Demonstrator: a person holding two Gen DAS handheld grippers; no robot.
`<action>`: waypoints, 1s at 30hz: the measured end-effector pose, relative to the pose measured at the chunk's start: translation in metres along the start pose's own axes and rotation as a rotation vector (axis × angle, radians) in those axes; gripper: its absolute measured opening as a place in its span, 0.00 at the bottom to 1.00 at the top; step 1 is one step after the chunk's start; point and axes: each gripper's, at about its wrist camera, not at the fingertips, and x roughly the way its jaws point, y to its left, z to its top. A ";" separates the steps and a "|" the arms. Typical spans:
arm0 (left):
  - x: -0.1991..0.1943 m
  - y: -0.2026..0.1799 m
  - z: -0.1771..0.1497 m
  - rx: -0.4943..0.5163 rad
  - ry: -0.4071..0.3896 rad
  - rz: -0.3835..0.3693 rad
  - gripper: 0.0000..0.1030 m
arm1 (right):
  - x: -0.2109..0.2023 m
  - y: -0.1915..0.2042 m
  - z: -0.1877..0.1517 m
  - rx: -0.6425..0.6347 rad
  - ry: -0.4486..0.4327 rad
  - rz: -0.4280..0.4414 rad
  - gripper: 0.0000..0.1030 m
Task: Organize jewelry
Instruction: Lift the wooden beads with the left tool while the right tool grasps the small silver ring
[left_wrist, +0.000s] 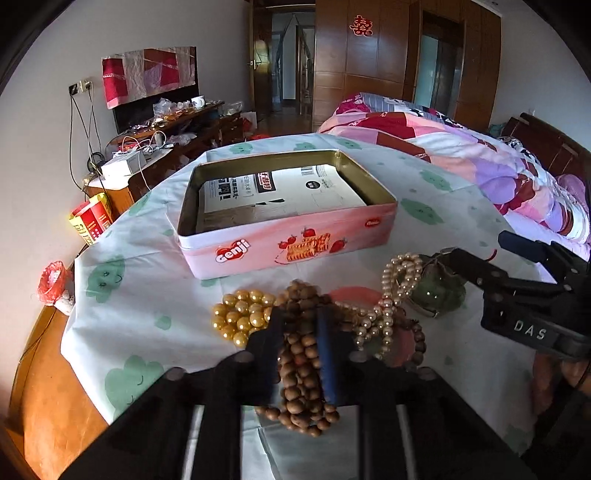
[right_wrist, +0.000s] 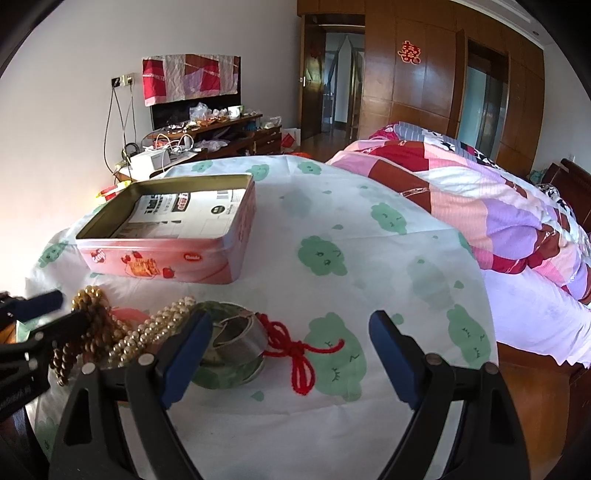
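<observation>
Fingers (left_wrist: 327, 354) of the left gripper (left_wrist: 301, 332) are clamped on a brown wooden bead strand (left_wrist: 299, 373), which lies in the jewelry pile on the cloud-print cloth (left_wrist: 140, 306), beside gold beads (left_wrist: 242, 317) and a pearl strand (left_wrist: 399, 284), in front of the open pink tin (left_wrist: 288, 243).

Right wrist view: the right gripper (right_wrist: 291, 332) fingers stand wide apart, nothing pressed. Between them lie a metal bangle (right_wrist: 236, 341) and a red cord (right_wrist: 295, 350).

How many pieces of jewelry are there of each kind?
Bead strings: 4 (brown wooden beads, gold beads, pearl strand, dark bead bracelet)
Bangles: 2 (green bangle, silver bangle)
Total: 6
</observation>
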 end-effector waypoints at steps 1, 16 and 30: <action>-0.001 0.001 0.001 -0.008 -0.005 -0.012 0.05 | 0.000 0.001 0.000 -0.003 0.000 0.000 0.86; -0.036 0.024 0.034 -0.053 -0.160 0.009 0.06 | 0.004 0.001 0.001 -0.008 0.009 0.044 0.67; -0.019 0.030 0.026 -0.073 -0.108 -0.005 0.06 | 0.009 0.018 -0.002 -0.058 0.051 0.130 0.33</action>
